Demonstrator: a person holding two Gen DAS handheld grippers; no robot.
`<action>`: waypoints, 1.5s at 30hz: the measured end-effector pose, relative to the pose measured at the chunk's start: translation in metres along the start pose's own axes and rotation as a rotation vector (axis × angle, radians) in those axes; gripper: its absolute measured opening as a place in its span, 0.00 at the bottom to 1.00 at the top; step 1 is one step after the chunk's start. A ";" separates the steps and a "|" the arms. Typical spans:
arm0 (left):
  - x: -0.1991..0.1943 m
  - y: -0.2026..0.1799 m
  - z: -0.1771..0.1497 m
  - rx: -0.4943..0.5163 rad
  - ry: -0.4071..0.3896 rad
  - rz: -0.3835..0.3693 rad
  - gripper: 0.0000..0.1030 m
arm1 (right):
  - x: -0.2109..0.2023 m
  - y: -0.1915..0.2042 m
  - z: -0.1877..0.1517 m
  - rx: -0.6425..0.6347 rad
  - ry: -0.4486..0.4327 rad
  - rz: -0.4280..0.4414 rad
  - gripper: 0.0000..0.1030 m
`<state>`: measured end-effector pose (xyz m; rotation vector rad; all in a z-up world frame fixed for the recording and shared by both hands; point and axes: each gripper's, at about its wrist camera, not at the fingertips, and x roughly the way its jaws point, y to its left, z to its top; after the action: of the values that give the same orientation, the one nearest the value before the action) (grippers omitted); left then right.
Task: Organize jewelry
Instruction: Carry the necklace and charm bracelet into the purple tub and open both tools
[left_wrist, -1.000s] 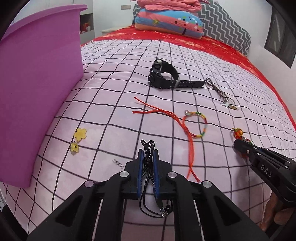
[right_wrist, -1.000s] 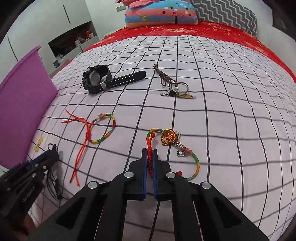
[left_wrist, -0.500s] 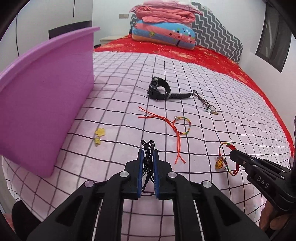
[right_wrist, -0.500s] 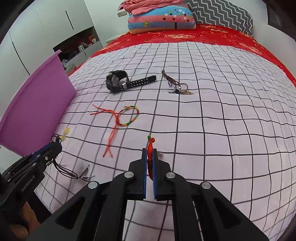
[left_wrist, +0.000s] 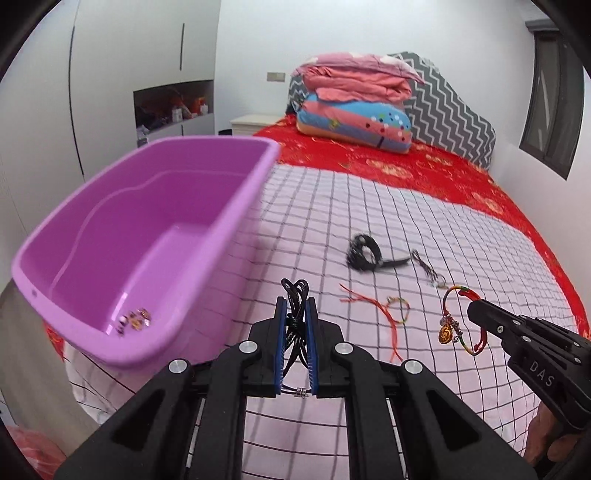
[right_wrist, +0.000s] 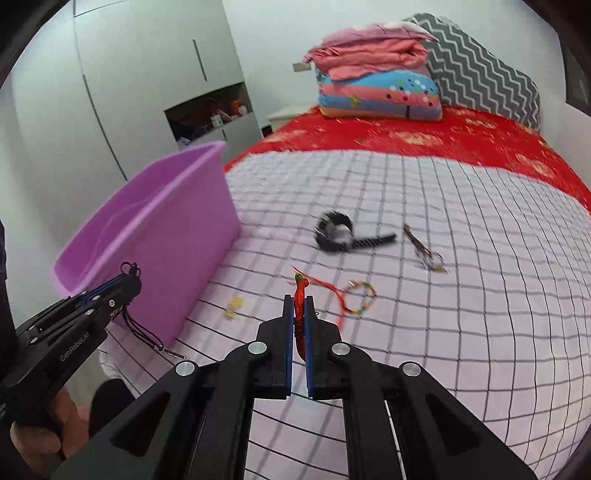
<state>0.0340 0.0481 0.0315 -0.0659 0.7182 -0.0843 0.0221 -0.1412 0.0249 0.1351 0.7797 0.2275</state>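
Left gripper (left_wrist: 295, 325) clamps black cord necklace (left_wrist: 294, 291); right gripper (right_wrist: 299, 317) clamps red beaded bracelet (left_wrist: 456, 321). Clear purple plastic tub (left_wrist: 207, 236) rim, release over its floor.

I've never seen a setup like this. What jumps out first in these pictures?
The big purple tub at the left edge of the bed, with a few small trinkets already in its corner. Then two black grippers held up over the checked bedspread: the left gripper pinches a black cord necklace, the right gripper a dangling red charm bracelet.
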 end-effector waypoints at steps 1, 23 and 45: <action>-0.004 0.008 0.006 -0.005 -0.009 0.008 0.10 | -0.002 0.009 0.006 -0.010 -0.009 0.015 0.05; -0.016 0.170 0.085 -0.101 -0.050 0.147 0.10 | 0.046 0.200 0.103 -0.219 -0.043 0.279 0.05; 0.018 0.190 0.075 -0.125 0.083 0.262 0.75 | 0.097 0.212 0.095 -0.224 0.069 0.183 0.32</action>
<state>0.1074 0.2372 0.0593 -0.0879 0.8090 0.2096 0.1239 0.0850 0.0692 -0.0132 0.8058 0.4933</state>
